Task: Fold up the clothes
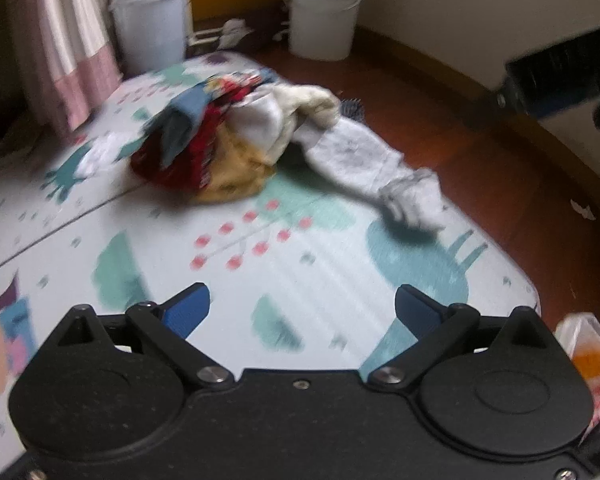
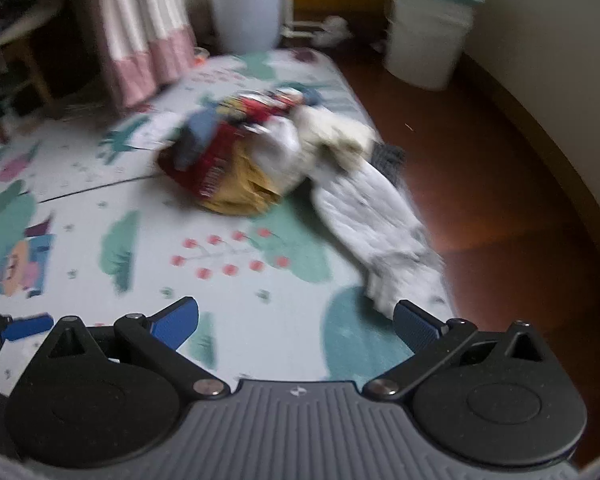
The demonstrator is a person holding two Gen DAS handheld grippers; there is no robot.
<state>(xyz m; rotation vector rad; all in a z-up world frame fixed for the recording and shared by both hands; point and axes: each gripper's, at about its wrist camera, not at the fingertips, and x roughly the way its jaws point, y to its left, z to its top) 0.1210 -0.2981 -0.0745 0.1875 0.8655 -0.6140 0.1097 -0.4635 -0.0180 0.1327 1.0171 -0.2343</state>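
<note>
Two grippers, left gripper [image 1: 302, 308] and right gripper [image 2: 296, 320], are hovering spread wide and empty over the play mat [image 1: 260, 280]. Beyond, a crumpled clothes pile [image 1: 220, 140] is lying toward the mat's far edge, a grey garment [image 2: 376, 220] trailing along its right edge. Farther, a white bucket [image 2: 428, 36] is standing lidded, contents hidden; a white pot [image 2: 246, 8] is holding greenery.

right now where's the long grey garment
The long grey garment trails from the right side of the clothes pile along the play mat's right edge, beside the wooden floor, ahead of the right gripper.

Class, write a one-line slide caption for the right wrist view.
Open right gripper faces an unfolded clothes pile on a patterned play mat.
</note>
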